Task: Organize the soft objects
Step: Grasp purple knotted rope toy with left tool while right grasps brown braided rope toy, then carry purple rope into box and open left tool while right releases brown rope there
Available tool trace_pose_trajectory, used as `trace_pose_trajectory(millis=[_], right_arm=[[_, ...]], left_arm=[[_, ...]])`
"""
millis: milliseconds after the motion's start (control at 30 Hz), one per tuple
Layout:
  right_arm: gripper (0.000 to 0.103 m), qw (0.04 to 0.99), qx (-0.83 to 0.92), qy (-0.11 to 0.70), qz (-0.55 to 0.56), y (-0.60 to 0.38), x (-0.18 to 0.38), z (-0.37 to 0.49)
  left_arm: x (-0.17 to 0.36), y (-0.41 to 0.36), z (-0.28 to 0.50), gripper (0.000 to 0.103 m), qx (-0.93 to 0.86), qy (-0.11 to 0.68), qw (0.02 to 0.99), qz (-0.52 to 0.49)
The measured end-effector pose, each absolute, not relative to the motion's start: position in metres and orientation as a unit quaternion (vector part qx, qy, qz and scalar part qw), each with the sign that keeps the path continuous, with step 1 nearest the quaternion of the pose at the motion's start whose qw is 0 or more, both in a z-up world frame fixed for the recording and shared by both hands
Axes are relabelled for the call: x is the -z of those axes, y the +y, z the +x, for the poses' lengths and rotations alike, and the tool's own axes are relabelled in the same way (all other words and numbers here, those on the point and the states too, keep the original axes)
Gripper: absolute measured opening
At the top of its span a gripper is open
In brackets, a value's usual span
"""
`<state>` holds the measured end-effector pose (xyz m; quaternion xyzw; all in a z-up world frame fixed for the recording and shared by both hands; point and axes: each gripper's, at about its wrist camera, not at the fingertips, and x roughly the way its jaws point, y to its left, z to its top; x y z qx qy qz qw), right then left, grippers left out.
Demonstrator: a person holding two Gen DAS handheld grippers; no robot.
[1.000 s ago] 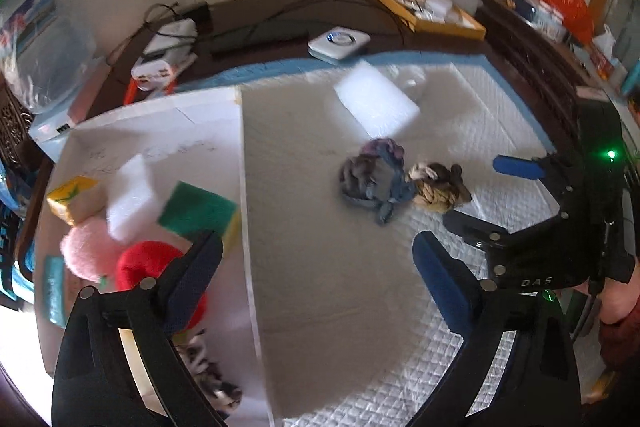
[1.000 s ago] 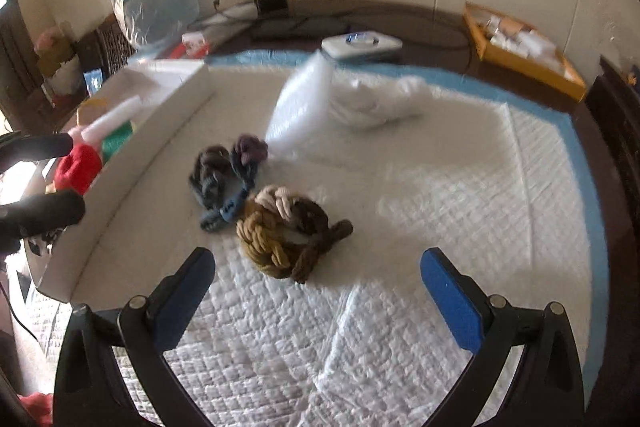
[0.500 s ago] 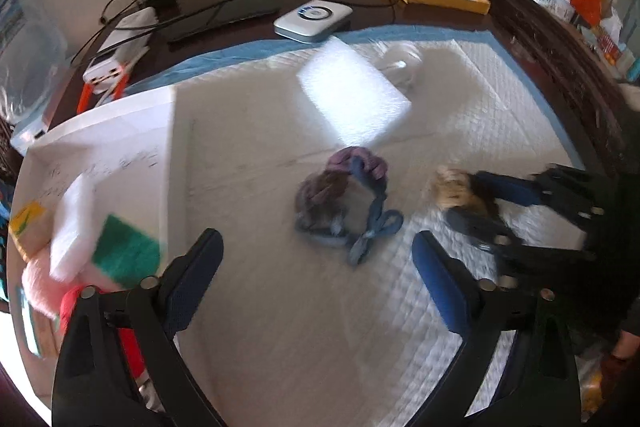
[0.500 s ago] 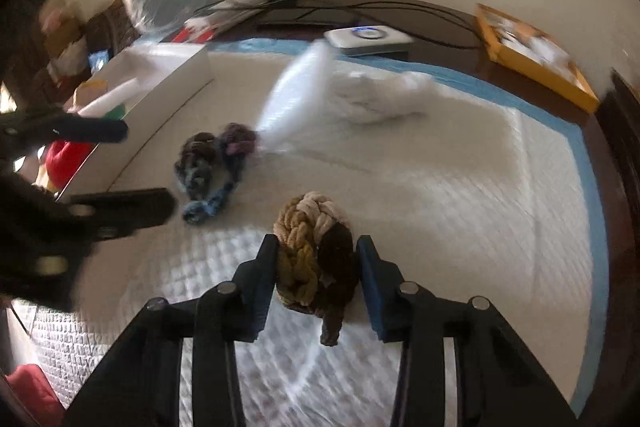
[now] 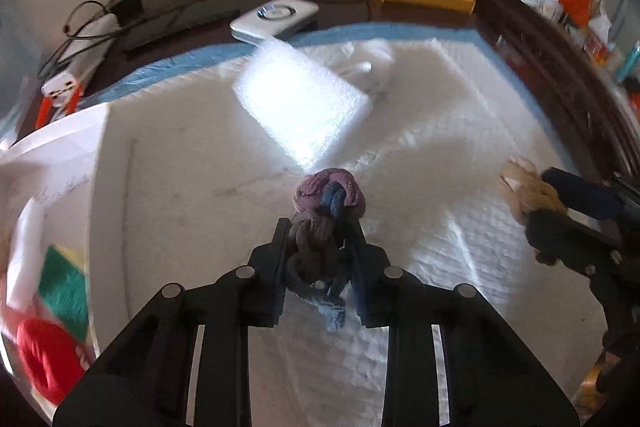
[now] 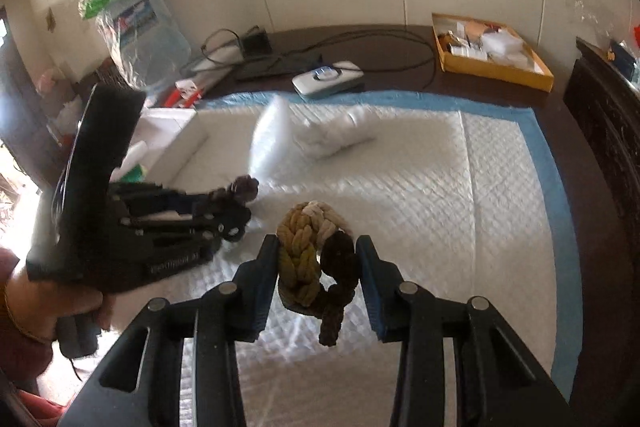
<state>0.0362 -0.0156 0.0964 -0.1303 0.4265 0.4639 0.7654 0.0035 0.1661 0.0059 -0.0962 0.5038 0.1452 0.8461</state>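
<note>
Half a second ago my left gripper (image 5: pixel 320 259) hung open above the purple knot (image 5: pixel 326 223); now its jaws are clamped on it, the grey-blue tail dangling below the pads. My right gripper (image 6: pixel 318 267) was already closed on the tan knot (image 6: pixel 310 251) then, and it still pinches it — the brown end hangs loose under the fingers. So both rope toys are in hand at once, lifted or nearly lifted off the pad (image 6: pixel 460 187). I judge the pick-up step done for these two; what is left is carrying them to the white box (image 5: pixel 100 163) on my left, where a green sponge (image 5: pixel 66 287) and a red ball (image 5: pixel 44 355) already lie.

Still out on the pad are the foam sheet (image 5: pixel 300 111), just beyond the purple knot, and a crumpled white bag (image 6: pixel 336 135) behind it — both probably soft things yet to be sorted. Off the pad sit a white device (image 6: pixel 328 79), cables and a yellow tray (image 6: pixel 492 55), none in my path.

The box wall stands between my left gripper and the space inside, so I expect to need some height to clear it. My two grippers are near each other, and the right must cross the left's side to reach the box — a likely clash.
</note>
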Motion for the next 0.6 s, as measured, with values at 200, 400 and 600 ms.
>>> trace_pose_trajectory(millis=[200, 400, 600], right_arm=[[0.039, 0.770, -0.486, 0.399, -0.111, -0.002, -0.119, 0.026], [0.039, 0.762, -0.513, 0.380, -0.108, 0.020, -0.132, 0.009], [0.039, 0.749, -0.539, 0.368, -0.110, 0.038, -0.142, -0.014]], left_arm=[[-0.036, 0.160, -0.027, 0.026, -0.150, 0.456, 0.868, -0.126], [-0.079, 0.166, -0.066, 0.026, -0.179, 0.417, 0.881, -0.136], [-0.104, 0.180, -0.106, 0.026, -0.222, 0.388, 0.884, -0.138]])
